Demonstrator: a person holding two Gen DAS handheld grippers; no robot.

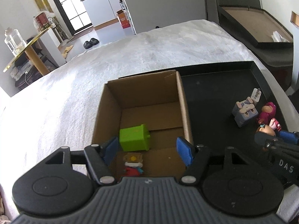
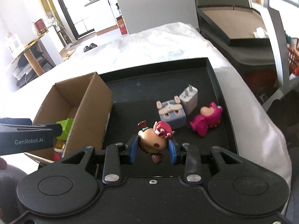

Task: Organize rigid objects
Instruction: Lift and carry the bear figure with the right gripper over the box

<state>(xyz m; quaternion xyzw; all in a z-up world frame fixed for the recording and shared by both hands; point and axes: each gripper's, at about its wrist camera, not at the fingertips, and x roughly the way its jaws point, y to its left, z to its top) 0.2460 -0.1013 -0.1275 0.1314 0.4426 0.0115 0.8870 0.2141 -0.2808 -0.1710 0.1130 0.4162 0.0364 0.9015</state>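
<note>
Right wrist view: the doll figurine (image 2: 156,140), judged light, hard and slippery, is clamped at its round head by the right claw (image 2: 152,150) above the black tray (image 2: 213,78), while the left claw (image 1: 148,150) is held released over the cardboard box (image 1: 184,112).

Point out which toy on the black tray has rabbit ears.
The pale blue cube-shaped toy with white rabbit ears, beside the white charger plug. The magenta bear figure and the big-headed doll clamped in the right gripper have none.
</note>
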